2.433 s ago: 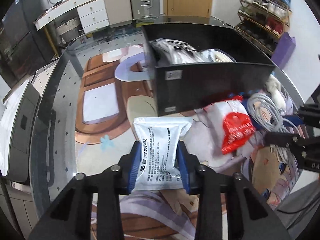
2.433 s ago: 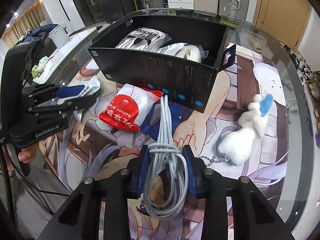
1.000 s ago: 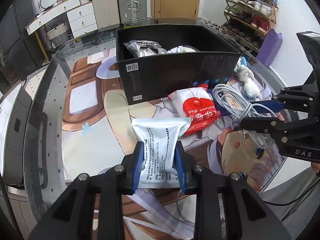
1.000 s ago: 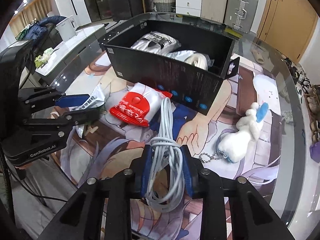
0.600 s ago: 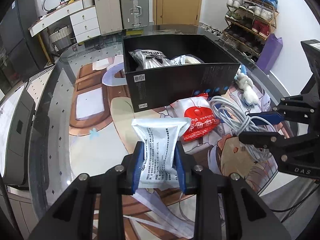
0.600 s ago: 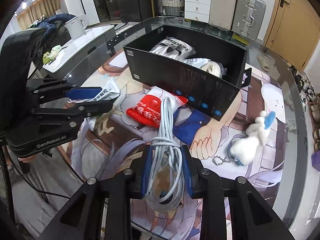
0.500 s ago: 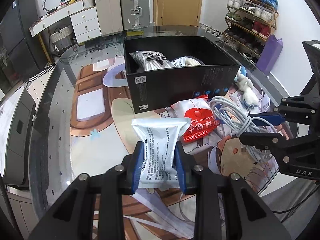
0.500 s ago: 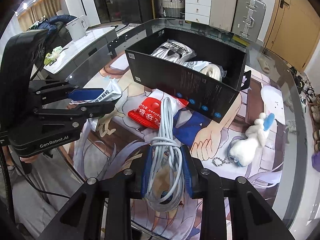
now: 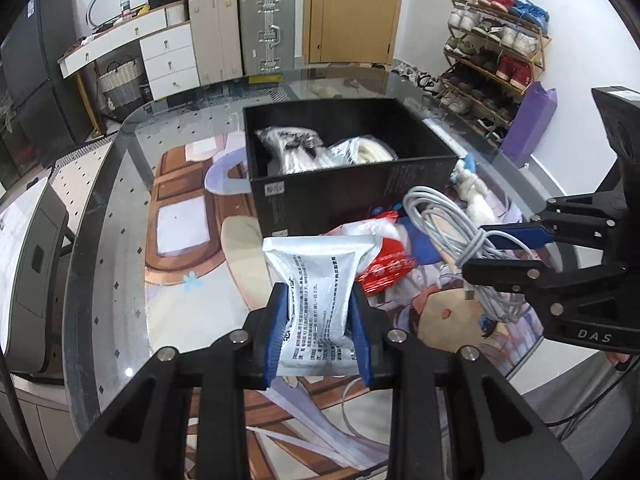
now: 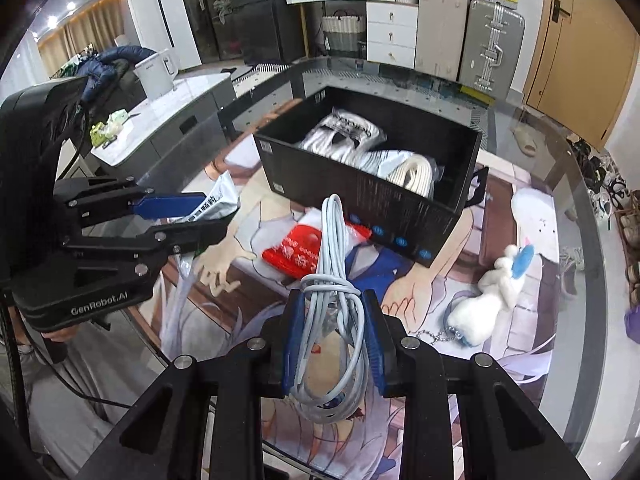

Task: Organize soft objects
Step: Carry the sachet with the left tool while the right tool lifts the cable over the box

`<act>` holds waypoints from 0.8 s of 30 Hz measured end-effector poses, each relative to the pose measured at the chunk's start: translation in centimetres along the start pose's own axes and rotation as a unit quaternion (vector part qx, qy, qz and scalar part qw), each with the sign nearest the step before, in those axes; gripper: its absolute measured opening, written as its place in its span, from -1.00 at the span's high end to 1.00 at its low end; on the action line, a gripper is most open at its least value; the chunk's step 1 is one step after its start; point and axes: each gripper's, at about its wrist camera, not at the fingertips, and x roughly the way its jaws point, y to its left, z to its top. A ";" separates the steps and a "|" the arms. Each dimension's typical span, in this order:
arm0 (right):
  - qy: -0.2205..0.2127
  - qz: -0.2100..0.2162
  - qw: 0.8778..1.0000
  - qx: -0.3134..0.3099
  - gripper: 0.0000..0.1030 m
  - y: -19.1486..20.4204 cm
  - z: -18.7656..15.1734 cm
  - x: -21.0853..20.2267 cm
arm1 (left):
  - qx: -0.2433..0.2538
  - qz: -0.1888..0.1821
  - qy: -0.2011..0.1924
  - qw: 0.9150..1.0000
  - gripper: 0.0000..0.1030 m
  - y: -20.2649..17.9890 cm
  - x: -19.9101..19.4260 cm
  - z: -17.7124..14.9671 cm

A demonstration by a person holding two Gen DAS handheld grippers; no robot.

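My left gripper (image 9: 318, 312) is shut on a silver foil pouch (image 9: 320, 280) with black print and holds it above the table, in front of the black box (image 9: 352, 184). My right gripper (image 10: 332, 312) is shut on a coiled grey cable (image 10: 334, 280), also lifted. The box (image 10: 360, 196) holds white packaged items. A red and white balloon bag (image 10: 304, 250) lies on the mat before the box. A white plush keychain (image 10: 492, 292) lies to the right. The right gripper and cable show in the left wrist view (image 9: 508, 248); the left gripper and pouch show in the right wrist view (image 10: 188, 216).
The glass table (image 9: 108, 208) carries a printed anime mat (image 10: 500, 220). Its curved front edge lies close below both grippers. Suitcases (image 9: 268, 28), drawers and a shoe rack (image 9: 492, 40) stand beyond the table.
Both grippers have risen with the pouch and the cable and pulled back a little from the box. The box interior shows more from above.
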 end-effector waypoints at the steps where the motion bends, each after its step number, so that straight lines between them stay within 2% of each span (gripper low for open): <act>1: -0.002 0.001 1.000 0.000 0.44 0.0 0.1 -0.2 | 0.003 0.000 -0.003 1.000 0.45 -0.1 -0.2 0.1; 9: -0.017 0.009 1.000 0.003 0.44 0.1 0.6 -1.5 | -0.004 -0.005 -0.014 1.000 0.45 -0.4 -1.0 1.0; 16: -0.048 0.018 0.999 0.005 0.44 0.4 1.7 -3.5 | -0.002 -0.011 -0.044 0.999 0.45 -1.2 -2.4 2.6; 24: -0.051 0.022 0.998 0.000 0.44 1.1 1.9 -3.6 | -0.007 -0.013 -0.045 0.999 0.45 -1.5 -2.8 2.9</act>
